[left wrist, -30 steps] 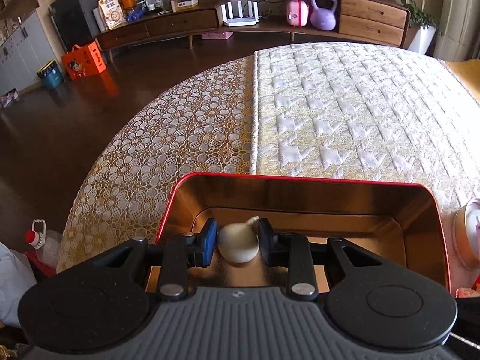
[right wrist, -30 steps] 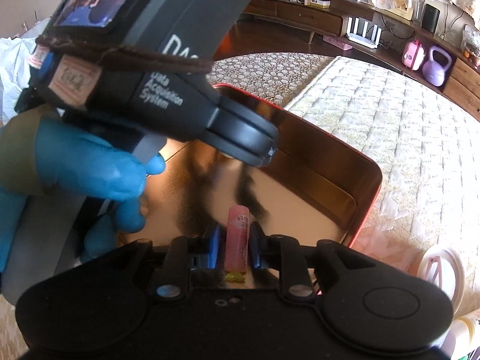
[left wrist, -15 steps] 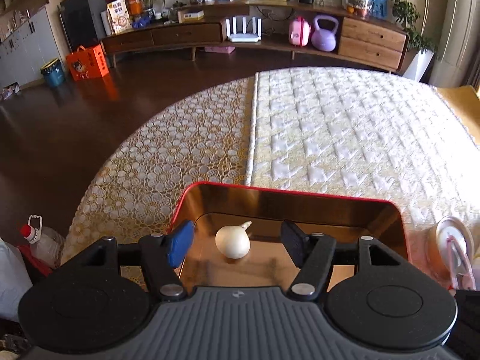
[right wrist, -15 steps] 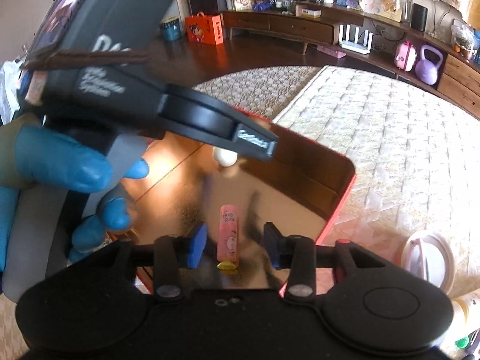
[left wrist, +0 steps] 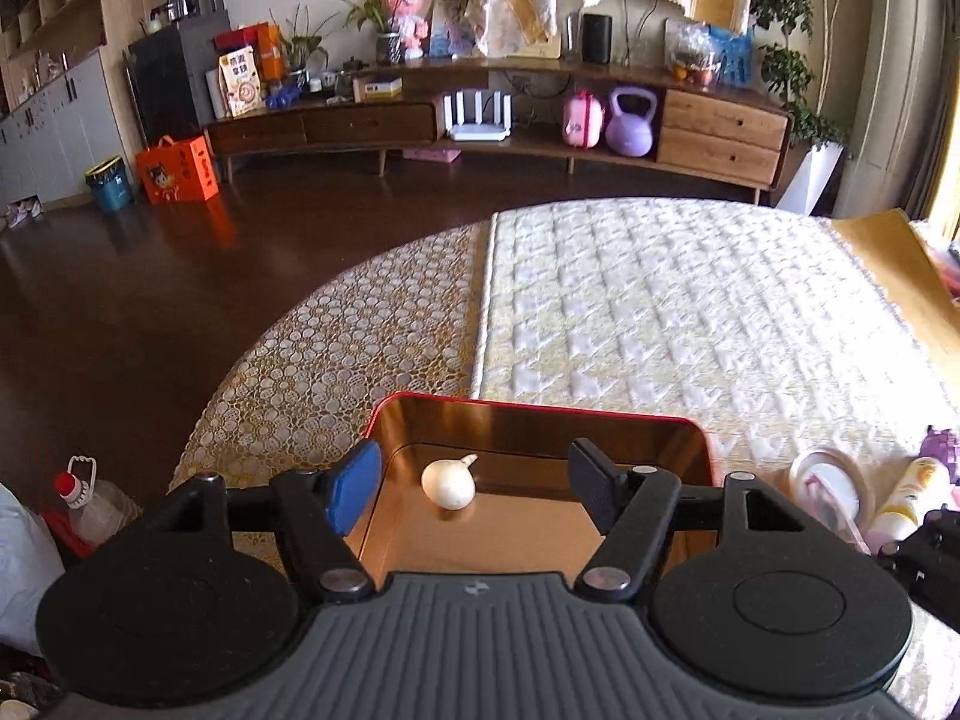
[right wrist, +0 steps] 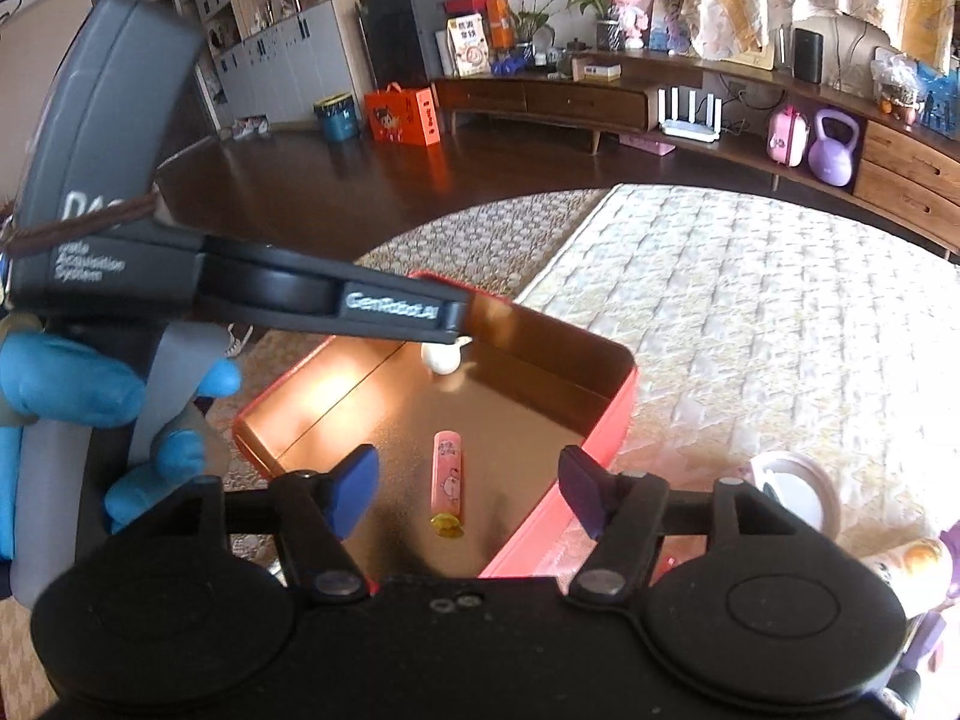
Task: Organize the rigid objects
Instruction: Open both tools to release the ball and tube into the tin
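I am watching the garlic bulb [left wrist: 448,483] lying loose toward the far end of the red tin box [left wrist: 540,410], and the pink tube [right wrist: 449,477] lying nearer on its shiny floor [right wrist: 384,414]. Both the left gripper [left wrist: 474,492] and the right gripper [right wrist: 465,495] are opening, nothing between the pads. I am judging the risks: the round bulb may be rolling on that slick metal, and a gripper catching the rim could be tipping the box. The box is sitting on a quilted cream cover [left wrist: 690,312] beside a lace cloth [left wrist: 336,372]; a round lid [left wrist: 831,483] is lying to its right, and a long wooden sideboard [left wrist: 480,120] is standing far across the dark floor.
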A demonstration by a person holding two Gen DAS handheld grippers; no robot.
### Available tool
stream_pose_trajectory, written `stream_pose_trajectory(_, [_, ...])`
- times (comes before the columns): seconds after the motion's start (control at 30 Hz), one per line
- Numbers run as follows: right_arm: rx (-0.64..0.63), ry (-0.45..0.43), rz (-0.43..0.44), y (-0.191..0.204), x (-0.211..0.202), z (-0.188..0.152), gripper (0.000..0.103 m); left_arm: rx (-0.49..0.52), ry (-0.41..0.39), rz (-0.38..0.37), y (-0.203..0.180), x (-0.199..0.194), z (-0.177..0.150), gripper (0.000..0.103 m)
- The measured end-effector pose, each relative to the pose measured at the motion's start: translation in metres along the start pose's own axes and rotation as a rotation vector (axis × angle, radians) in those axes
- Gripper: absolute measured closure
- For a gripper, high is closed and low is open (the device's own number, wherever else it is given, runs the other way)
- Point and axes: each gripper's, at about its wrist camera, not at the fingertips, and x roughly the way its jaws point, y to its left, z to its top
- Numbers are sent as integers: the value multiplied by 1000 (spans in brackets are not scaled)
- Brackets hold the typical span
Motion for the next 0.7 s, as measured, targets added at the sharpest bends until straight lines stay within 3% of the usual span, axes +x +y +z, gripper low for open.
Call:
stream_pose_trajectory(0.33, [48,-57,22,-14,-50,-16,18,20,-54,-49,-16,-48,-12,27])
stream_pose_trajectory(0.47, [61,-82,18,-23,-70,-25,11,27,-84,-66,-27,-66,-22,20])
stream_pose_trajectory(0.7, [73,-98,-14,-43,-96,-49,2,27,-117,-80,-49,-91,-40,20])
